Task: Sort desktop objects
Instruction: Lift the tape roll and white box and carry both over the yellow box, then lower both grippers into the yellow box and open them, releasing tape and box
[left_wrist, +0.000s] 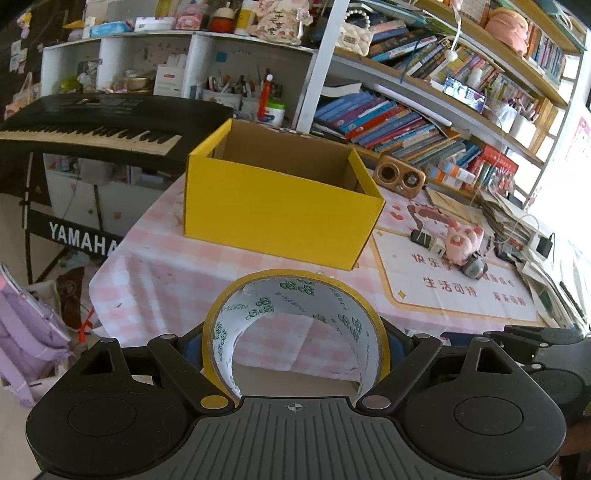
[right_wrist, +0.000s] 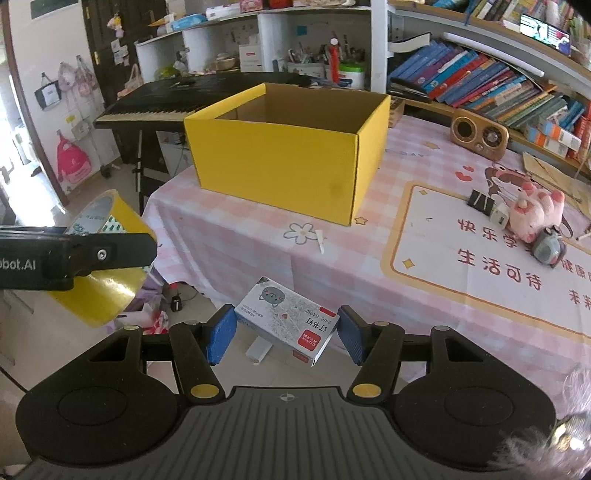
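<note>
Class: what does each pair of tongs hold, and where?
Left tongs: the tape roll, gripped across its outer sides. Right tongs: the staple box, by its ends.

The box is bright yellow outside and plain brown cardboard inside. The tape roll is yellow outside, with a white inner face printed with green logos. The cloth is checked in pink and white, with one white flower with a yellow centre. The mat is white with a yellow border and red characters. The staple box is grey-white with a grey cat and a red label. The pads are blue on black arms. The plush is pink. The keyboard is black with white keys. The speaker is wood-brown.
</note>
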